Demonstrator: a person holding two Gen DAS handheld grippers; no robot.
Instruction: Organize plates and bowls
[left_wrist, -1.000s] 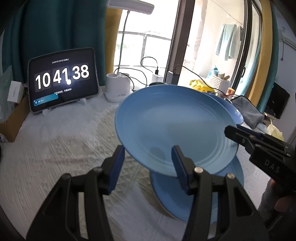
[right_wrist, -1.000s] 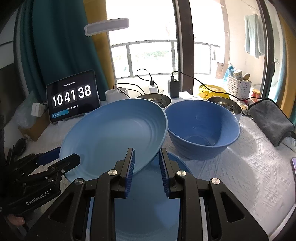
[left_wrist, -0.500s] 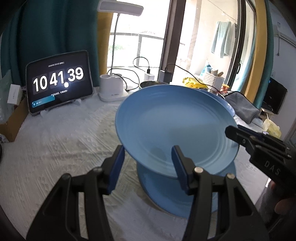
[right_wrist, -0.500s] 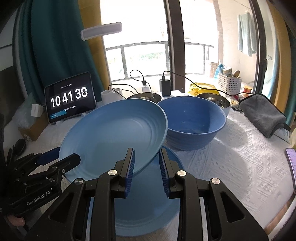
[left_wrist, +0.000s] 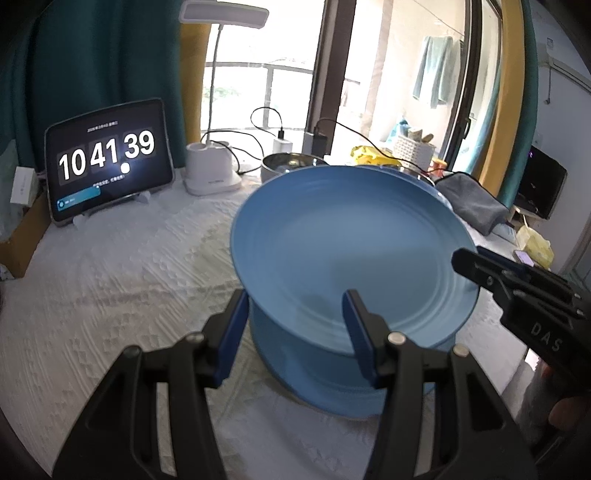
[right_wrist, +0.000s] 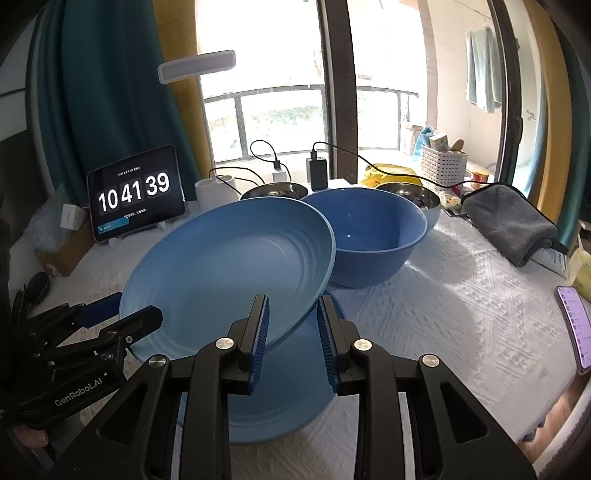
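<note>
A blue plate is held tilted above a second blue plate that lies on the white tablecloth. My left gripper straddles the held plate's near rim with its jaws wide apart, one finger under and one over it. My right gripper is shut on the same plate's edge; it shows at the right of the left wrist view. The lower plate lies beneath. A deep blue bowl stands behind the plates.
Two steel bowls stand behind the blue bowl. A tablet clock and a white lamp base are at the back left. A grey cloth and a phone lie at the right.
The held plate has risen and tilted a little further above the lower plate, and both grippers have lifted with it. The grips look the same.
</note>
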